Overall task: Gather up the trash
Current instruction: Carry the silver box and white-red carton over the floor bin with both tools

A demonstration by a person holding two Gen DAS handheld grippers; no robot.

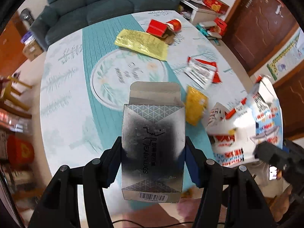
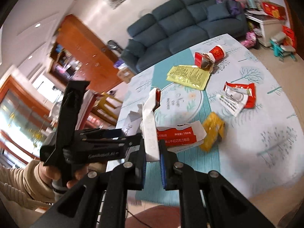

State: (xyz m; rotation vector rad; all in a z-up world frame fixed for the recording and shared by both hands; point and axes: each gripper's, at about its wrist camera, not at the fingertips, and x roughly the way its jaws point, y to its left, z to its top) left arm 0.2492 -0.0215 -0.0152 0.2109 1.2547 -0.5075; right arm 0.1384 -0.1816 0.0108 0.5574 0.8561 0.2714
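Box [image 1: 153, 146], silver, top flap open, "EARPLUGS" printed on it, sits pinched in your left gripper [image 1: 153, 152] above the table [image 1: 62, 114]. In the right view, your right gripper [image 2: 153, 157] pinches a white-and-red carton [image 2: 152, 131] over the table's near edge.

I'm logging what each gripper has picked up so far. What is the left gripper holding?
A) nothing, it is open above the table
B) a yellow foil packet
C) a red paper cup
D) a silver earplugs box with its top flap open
D: in the left wrist view the left gripper is clamped on both sides of the silver earplugs box, whose top flap stands open.
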